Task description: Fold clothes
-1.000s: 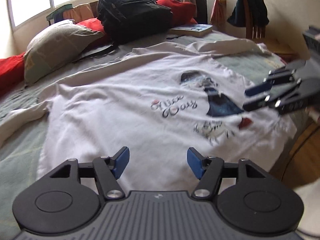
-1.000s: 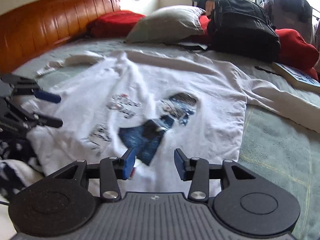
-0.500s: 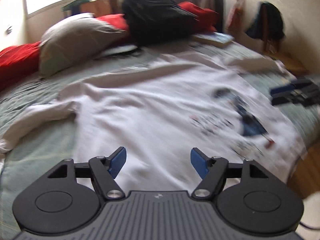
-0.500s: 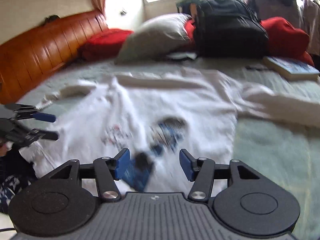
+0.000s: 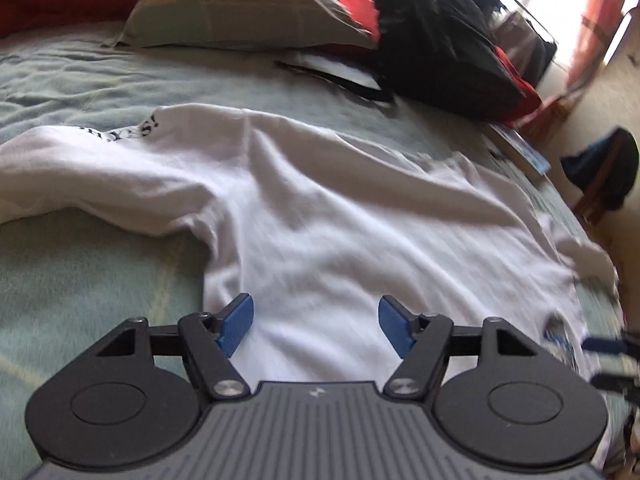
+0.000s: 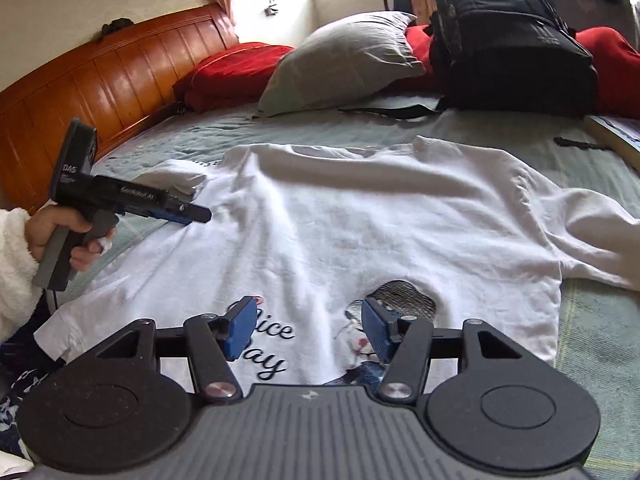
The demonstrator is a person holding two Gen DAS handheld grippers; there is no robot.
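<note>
A white T-shirt (image 5: 340,220) lies spread face up on the green bedspread (image 5: 80,288), its "Nice Day" print (image 6: 276,344) near the hem. My left gripper (image 5: 314,312) hovers open over the shirt's left side, below the armpit and the sleeve (image 5: 80,172), with nothing between its blue pads. In the right wrist view a hand holds the left gripper (image 6: 196,214) just above the cloth. My right gripper (image 6: 308,320) hangs over the print with its jaws opening and nothing between them. In the left wrist view the right gripper (image 5: 600,360) is only a blur at the right edge.
A grey pillow (image 6: 344,60), red cushions (image 6: 232,68) and a black backpack (image 6: 508,40) line the bed's far side. A book (image 6: 616,132) lies at the right. The wooden headboard (image 6: 100,92) stands at the left. A chair with dark clothes (image 5: 600,172) stands beside the bed.
My left gripper has swept left across the shirt from near the print to the sleeve side, rolling as it went. My right gripper has shifted over the print and its jaws have widened.
</note>
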